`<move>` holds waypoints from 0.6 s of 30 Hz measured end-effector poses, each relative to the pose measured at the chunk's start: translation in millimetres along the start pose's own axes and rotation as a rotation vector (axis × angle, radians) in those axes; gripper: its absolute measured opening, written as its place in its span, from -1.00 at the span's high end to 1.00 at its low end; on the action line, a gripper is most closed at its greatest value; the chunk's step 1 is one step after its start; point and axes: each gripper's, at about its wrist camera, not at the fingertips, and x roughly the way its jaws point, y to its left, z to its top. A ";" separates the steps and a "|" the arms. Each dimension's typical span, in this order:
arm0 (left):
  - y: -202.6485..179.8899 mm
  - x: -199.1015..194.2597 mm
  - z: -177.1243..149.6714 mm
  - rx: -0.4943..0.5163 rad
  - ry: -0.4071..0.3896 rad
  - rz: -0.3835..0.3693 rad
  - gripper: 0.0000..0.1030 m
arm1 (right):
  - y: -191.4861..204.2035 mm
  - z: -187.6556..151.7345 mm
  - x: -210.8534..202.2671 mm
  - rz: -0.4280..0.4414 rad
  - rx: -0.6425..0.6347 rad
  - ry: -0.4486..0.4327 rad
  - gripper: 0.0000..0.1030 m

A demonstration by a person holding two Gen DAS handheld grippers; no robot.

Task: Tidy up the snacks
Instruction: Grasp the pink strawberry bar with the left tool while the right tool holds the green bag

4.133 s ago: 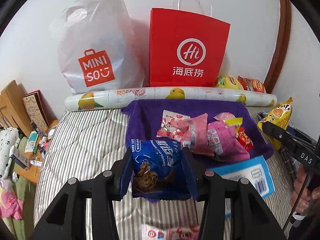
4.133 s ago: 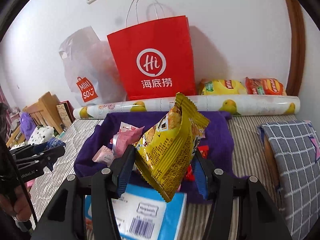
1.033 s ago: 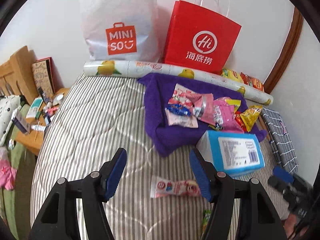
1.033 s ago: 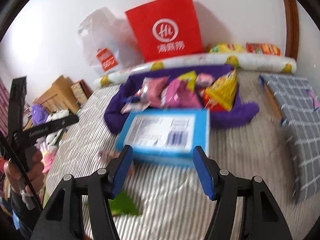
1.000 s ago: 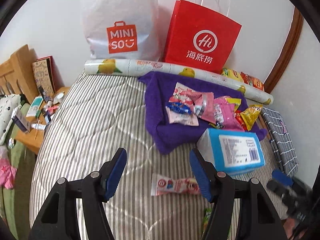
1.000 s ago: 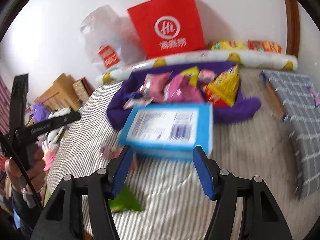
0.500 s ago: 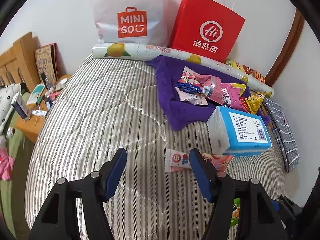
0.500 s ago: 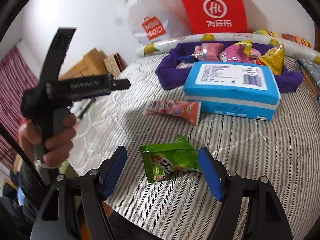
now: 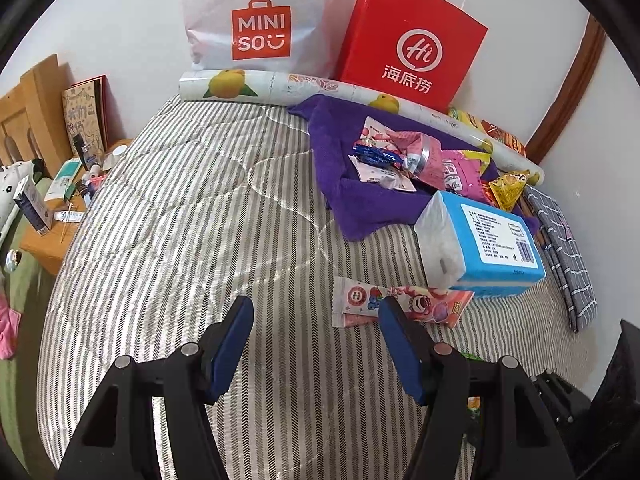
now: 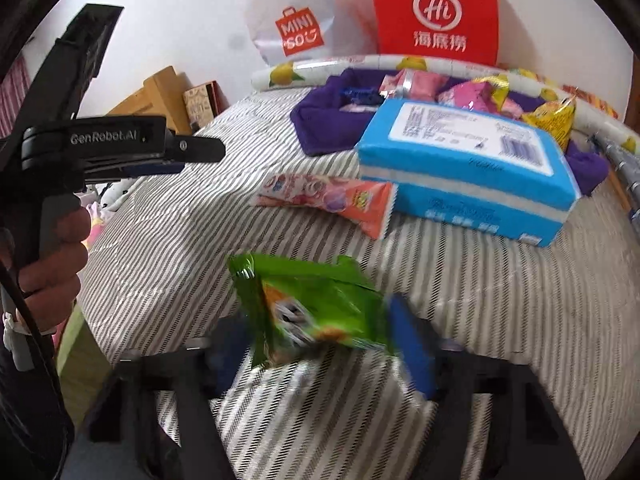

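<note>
On a striped bed (image 9: 168, 216), the blue tissue pack (image 9: 492, 240) serves as the marker for everything else. Far to its left, past the mattress edge, a low wooden side table (image 9: 60, 216) is crowded with small bottles and boxes. Between that edge and the pack lies a wide stretch of bare quilt, the largest open room in view. Over its near part hovers the left gripper (image 9: 316, 340), jaws apart with nothing between them; a hand (image 10: 52, 264) holds its grip in the right wrist view. Just in front of the pack, touching its near left corner, a long pink snack packet (image 9: 400, 300) lies flat. Nearer still, close to the foot edge of the bed, the right gripper (image 10: 320, 344) has its jaws around a green snack packet (image 10: 316, 308). They have just been closing on it, though motion blur hides whether the pads press. Behind the pack, a purple cloth (image 9: 360, 200) holds a heap of pink, blue and yellow snack packets (image 9: 416, 156). Behind that, against the wall, lie a fruit-printed roll (image 9: 280, 88), a white Miniso bag (image 9: 260, 20) and a red paper bag (image 9: 412, 36). To the pack's right, a grey checked cloth (image 9: 568, 256) runs along the bed's far edge.
</note>
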 end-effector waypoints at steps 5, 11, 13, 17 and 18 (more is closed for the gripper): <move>-10.0 10.8 0.0 0.020 0.017 -0.020 -0.23 | -16.1 -0.2 -12.4 0.002 0.026 -0.017 -0.11; -36.1 23.0 6.6 0.099 0.005 -0.061 -0.23 | -51.8 0.3 -35.6 -0.058 0.096 -0.064 -0.11; -42.1 25.5 11.3 0.113 -0.004 -0.086 -0.23 | -68.1 -0.3 -42.3 -0.077 0.130 -0.069 -0.11; -47.2 34.9 22.3 0.145 -0.013 -0.130 -0.23 | -93.2 -1.1 -48.9 -0.103 0.190 -0.080 -0.11; -46.7 38.2 23.3 0.155 -0.011 -0.142 -0.23 | -98.1 -2.1 -50.0 -0.113 0.200 -0.081 -0.11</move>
